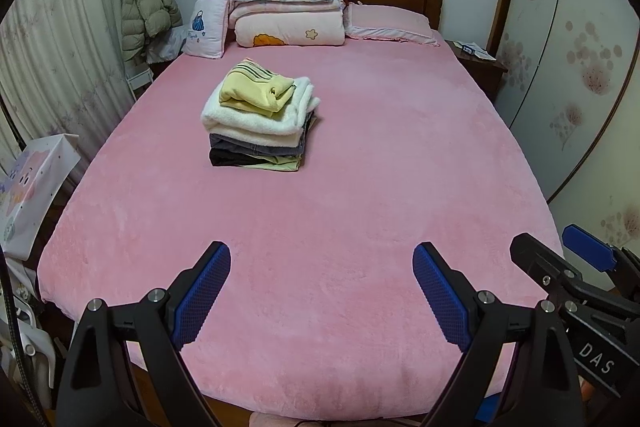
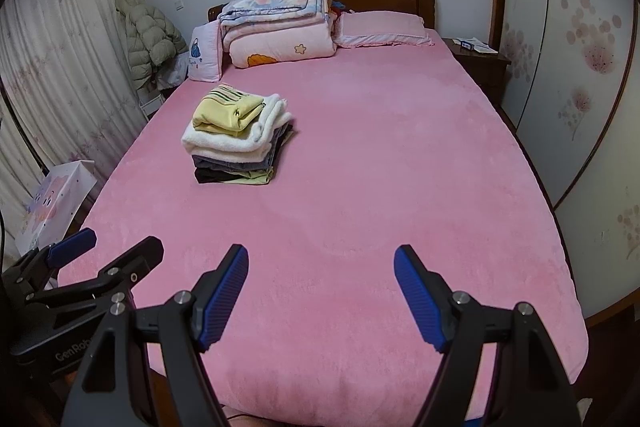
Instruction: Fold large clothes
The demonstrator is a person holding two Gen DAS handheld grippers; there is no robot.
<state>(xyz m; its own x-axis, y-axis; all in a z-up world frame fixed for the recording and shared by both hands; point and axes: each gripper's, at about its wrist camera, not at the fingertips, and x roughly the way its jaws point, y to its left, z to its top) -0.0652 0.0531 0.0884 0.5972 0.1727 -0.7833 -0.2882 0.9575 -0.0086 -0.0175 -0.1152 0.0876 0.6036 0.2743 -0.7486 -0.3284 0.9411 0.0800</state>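
Pink plush bed (image 1: 360, 187), bare near the foot. Folded clothes stack (image 1: 260, 119) sits far-left of centre. Left tongs (image 1: 320, 291) and right tongs (image 2: 320, 291) both gape wide, holding nothing. Between garments, likely; next move calls for fetching an unfolded piece.

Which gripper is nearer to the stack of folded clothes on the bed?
Left, slightly. The stack of folded clothes lies ahead of the left gripper, a little to its left; from the right gripper it sits further left. Both hover open at the bed's foot.
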